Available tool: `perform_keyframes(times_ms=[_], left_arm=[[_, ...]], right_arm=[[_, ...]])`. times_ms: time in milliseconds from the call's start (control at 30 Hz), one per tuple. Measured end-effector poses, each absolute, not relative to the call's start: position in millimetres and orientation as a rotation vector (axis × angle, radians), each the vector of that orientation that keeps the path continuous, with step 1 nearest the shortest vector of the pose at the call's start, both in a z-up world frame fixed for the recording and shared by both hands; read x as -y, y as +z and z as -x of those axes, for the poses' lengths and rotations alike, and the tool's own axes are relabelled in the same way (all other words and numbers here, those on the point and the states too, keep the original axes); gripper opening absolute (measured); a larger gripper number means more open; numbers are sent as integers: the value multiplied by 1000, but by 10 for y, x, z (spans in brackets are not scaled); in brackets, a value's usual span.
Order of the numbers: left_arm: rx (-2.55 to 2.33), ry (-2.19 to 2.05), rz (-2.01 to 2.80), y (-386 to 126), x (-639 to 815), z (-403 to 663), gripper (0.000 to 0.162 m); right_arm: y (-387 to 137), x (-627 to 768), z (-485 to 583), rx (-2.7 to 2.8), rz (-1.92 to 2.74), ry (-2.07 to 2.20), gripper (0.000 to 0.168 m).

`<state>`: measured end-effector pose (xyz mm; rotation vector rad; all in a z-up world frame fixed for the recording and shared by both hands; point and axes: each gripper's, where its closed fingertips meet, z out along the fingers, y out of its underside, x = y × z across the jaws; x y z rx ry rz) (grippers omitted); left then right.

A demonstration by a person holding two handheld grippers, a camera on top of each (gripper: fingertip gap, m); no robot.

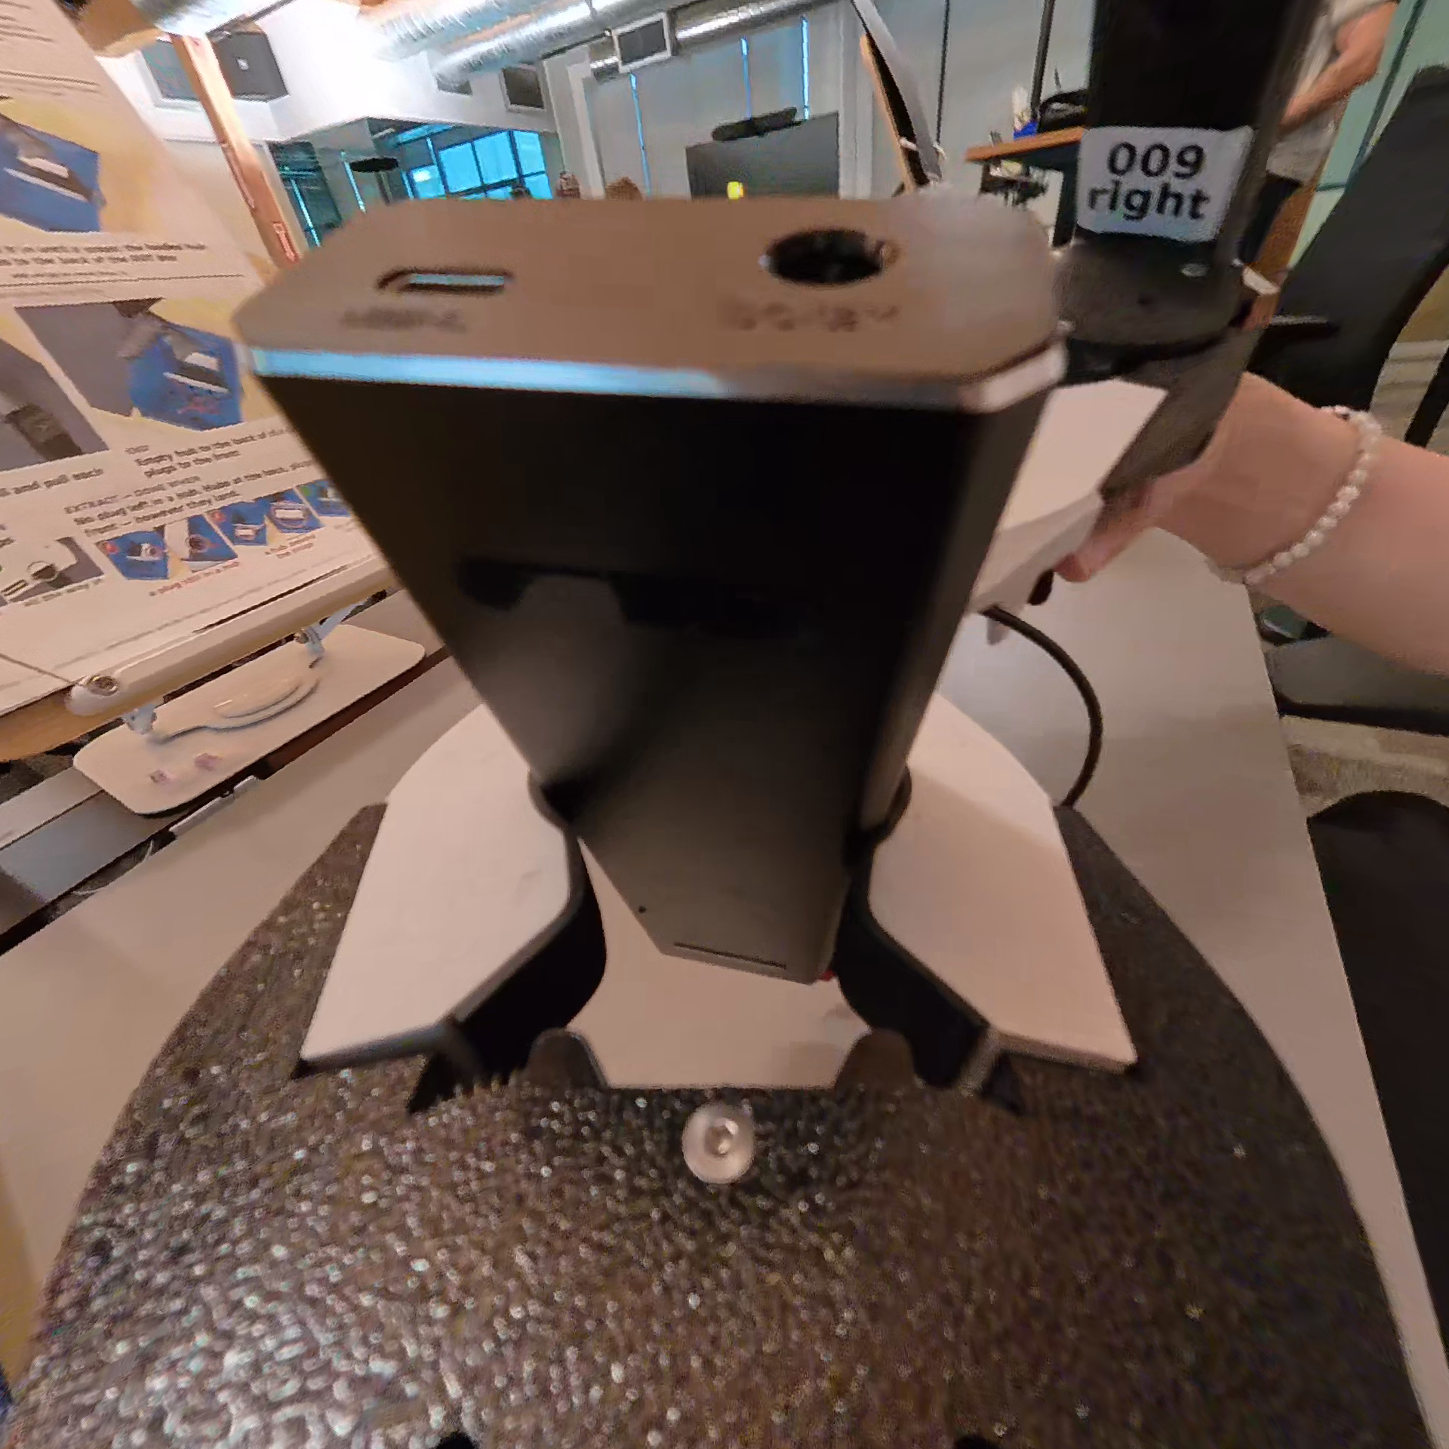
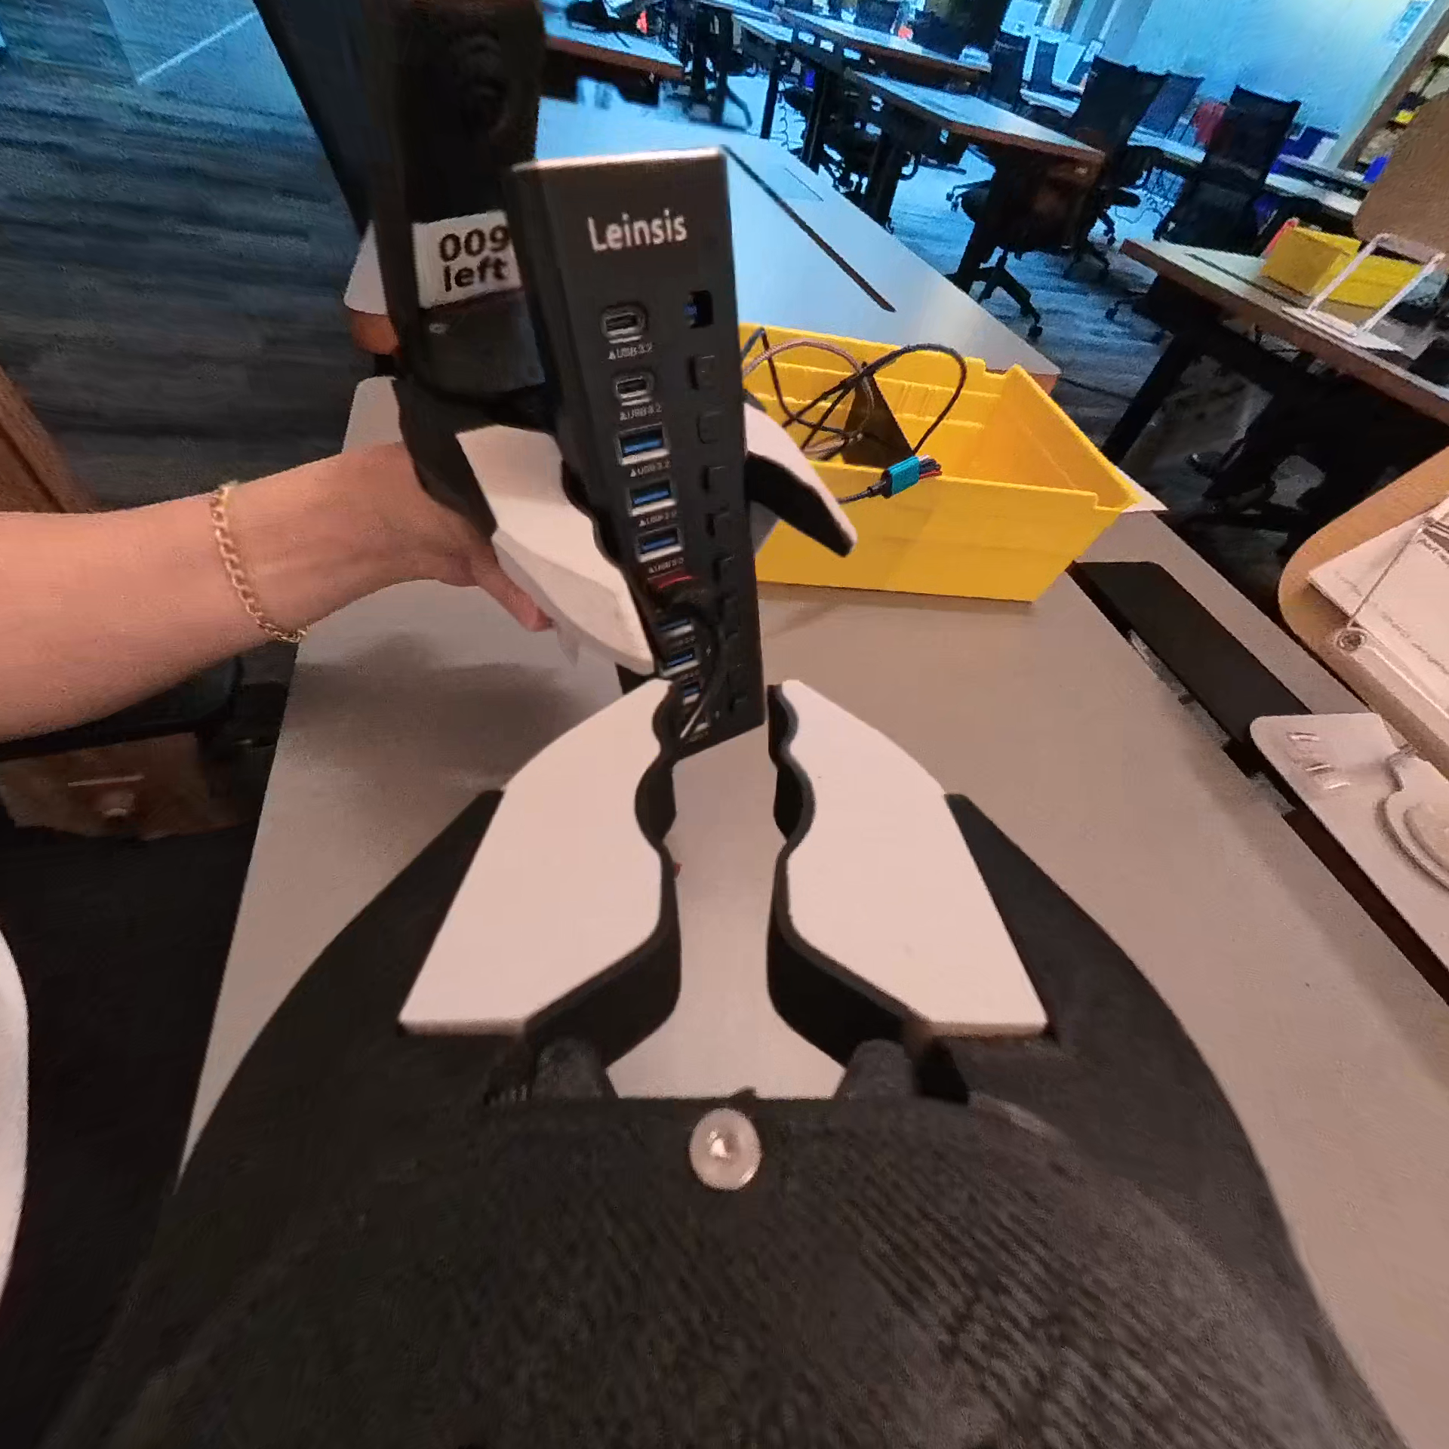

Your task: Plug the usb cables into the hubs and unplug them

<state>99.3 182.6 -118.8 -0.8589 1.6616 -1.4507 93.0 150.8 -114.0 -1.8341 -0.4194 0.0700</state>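
Gripping a long black USB hub (image 2: 639, 439) by its narrow sides, the left gripper (image 2: 666, 510) holds it upright above the grey table (image 2: 980, 745), its column of ports facing the right gripper (image 2: 721, 776). The right gripper's fingers sit just beside the hub's lower end, parted by a narrow gap; whether they pinch the dark cable (image 2: 694, 674) plugged in low on the hub cannot be told. Behind stands a yellow bin (image 2: 980, 541) with more cables. The hub looks rigid, smooth-cased and modestly heavy — apt to pivot in the grasp unless clamped mid-body. The cable is limp, so pulling is best done at its stiff plug — not the cord.
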Motion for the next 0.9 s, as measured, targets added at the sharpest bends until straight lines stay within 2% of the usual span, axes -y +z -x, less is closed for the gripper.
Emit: perform_keyframes(times_ms=[33, 67, 167, 400, 800, 900], left_arm=[[-1674, -1438, 846, -1196, -1806, -995, 73], [-1682, -1428, 838, -1202, -1791, -999, 73], [-1694, -1423, 827, -1206, -1758, -1006, 73], [-1682, -1456, 840, -1199, -1750, -1007, 73], [-1776, -1435, 861, -1250, -1581, -1028, 73], [-1774, -1473, 835, -1214, -1495, -1023, 73]], right_arm=[[-1145, -1509, -903, 437, 1836, 92, 9], [-1163, -1506, -885, 455, 1847, 104, 5], [-1233, -1509, -915, 471, 1888, 71, 13], [-1263, -1561, -935, 504, 1845, -29, 3], [-1217, -1331, -957, 752, 1945, -158, 4], [-1132, -1268, -991, 825, 1969, -312, 4]])
